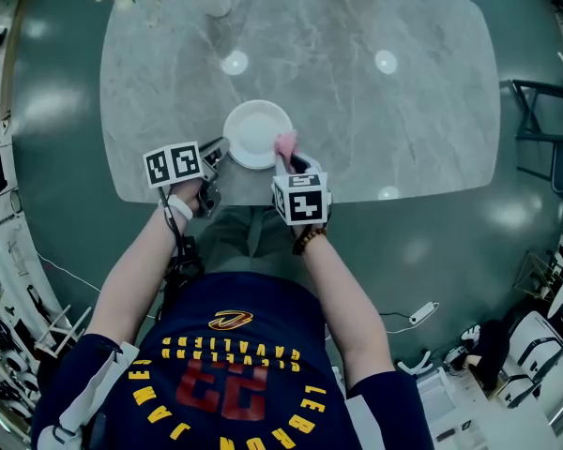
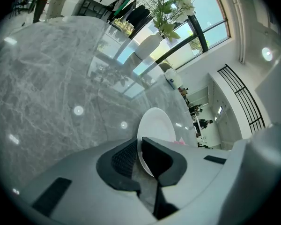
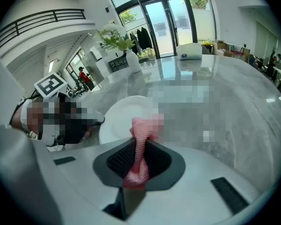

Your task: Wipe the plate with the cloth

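Plate (image 1: 256, 131), one, pinched at its rim by left claw (image 2: 139, 148); cloth (image 3: 139, 136), one, pinched in right claw (image 3: 140, 151)

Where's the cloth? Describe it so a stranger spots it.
On the grey marble table, find the white plate near the person's edge. At the plate's right rim, the right gripper pinches the cloth in its fingers: a pink, mesh-textured bunch, the only pink thing on the table.
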The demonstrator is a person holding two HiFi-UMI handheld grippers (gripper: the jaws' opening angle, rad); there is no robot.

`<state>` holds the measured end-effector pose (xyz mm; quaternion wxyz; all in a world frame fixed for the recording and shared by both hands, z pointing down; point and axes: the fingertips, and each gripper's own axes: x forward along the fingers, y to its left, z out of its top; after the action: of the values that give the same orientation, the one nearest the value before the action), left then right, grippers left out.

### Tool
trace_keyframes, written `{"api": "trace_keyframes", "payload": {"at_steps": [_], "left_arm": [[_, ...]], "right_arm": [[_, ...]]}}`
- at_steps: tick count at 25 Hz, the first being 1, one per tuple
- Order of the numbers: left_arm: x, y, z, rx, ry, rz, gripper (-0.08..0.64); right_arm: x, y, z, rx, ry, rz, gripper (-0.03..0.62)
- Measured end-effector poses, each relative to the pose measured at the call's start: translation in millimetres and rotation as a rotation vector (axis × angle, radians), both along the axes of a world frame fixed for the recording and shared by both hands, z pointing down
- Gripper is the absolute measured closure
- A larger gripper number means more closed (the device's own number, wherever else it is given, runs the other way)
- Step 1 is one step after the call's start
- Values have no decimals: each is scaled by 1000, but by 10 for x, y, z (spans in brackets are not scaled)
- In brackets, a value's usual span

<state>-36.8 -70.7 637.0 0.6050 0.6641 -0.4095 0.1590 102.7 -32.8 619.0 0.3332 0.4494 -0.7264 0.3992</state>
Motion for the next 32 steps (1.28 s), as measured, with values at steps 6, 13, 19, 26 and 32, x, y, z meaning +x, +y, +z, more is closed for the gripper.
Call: {"api": "trace_keyframes", "payload": {"at_steps": [6, 13, 19, 26, 32], "left_arm": [[22, 33, -32, -3, 0, -12, 525], [35, -16, -95, 49, -16, 8, 517], [-52, -4, -254, 119, -4, 17, 433], [-289, -152, -829, 204, 72, -52, 434], [-284, -182, -1525, 330, 110, -46, 434]], "right_arm": [[143, 13, -56, 7, 10, 42, 546], [151, -7, -68, 16, 4, 52, 546], [263, -7, -259, 55, -27, 94, 546], [337, -156, -599, 119, -73, 143, 546], [472, -177, -1025, 181, -150, 176, 546]]}}
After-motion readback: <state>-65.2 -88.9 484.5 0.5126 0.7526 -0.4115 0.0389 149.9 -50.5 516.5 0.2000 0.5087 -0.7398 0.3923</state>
